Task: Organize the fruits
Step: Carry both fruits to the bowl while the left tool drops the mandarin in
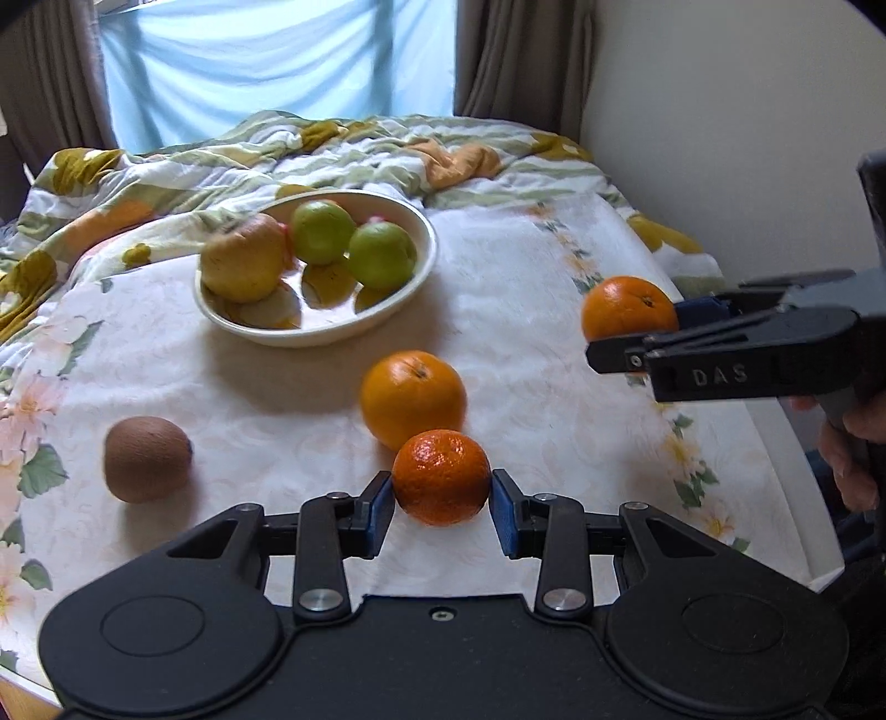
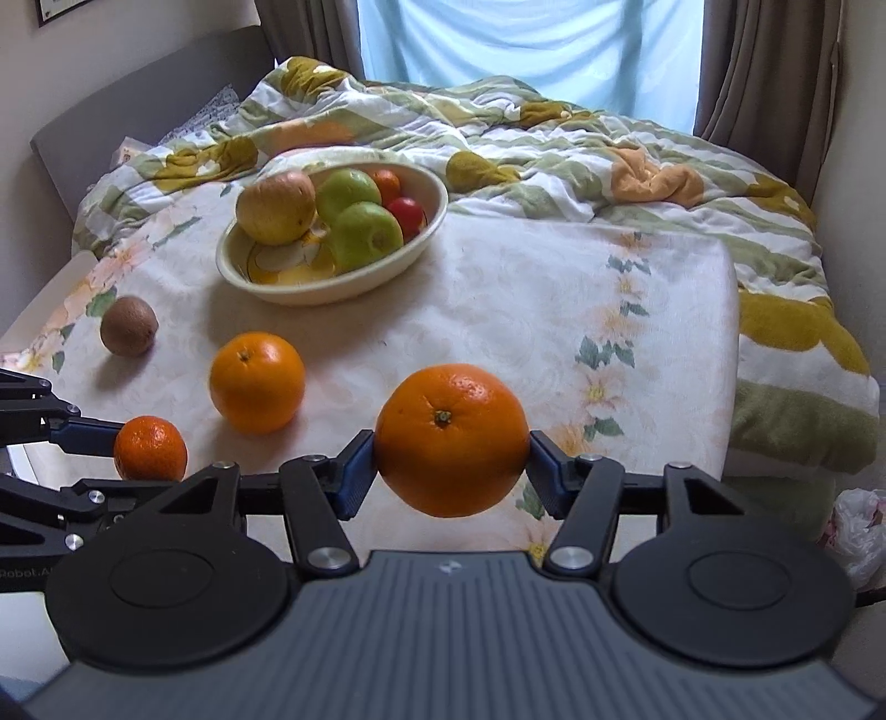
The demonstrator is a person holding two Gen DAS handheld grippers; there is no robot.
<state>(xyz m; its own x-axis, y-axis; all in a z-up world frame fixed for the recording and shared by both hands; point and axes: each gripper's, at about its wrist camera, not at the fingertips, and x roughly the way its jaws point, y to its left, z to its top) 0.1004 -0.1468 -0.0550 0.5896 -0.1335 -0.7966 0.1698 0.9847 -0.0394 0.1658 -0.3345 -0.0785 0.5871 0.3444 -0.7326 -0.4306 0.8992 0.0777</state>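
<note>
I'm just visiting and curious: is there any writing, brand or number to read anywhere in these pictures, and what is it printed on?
"DAS": raised letters on the side of the right gripper, seen from the left camera.
"Robot.A...": pale letters on the left gripper, cut off at the left edge of the right camera's view; the rest is hidden.
Framed picture on the wall: too little shows to read anything.
The fruits and the bowl carry no readable text.

The left wrist camera sat just behind the left hand-held gripper (image 1: 443, 501), looking forward and down along its fingers over the bed (image 1: 554, 266) toward the window curtain (image 1: 266, 61). The right wrist camera looked likewise over the right hand-held gripper (image 2: 451, 462), from further right. Both views were close and shared the bowl (image 1: 410, 288), the loose orange (image 1: 412, 399), the kiwi (image 1: 147, 459) and each other's gripper.
</note>
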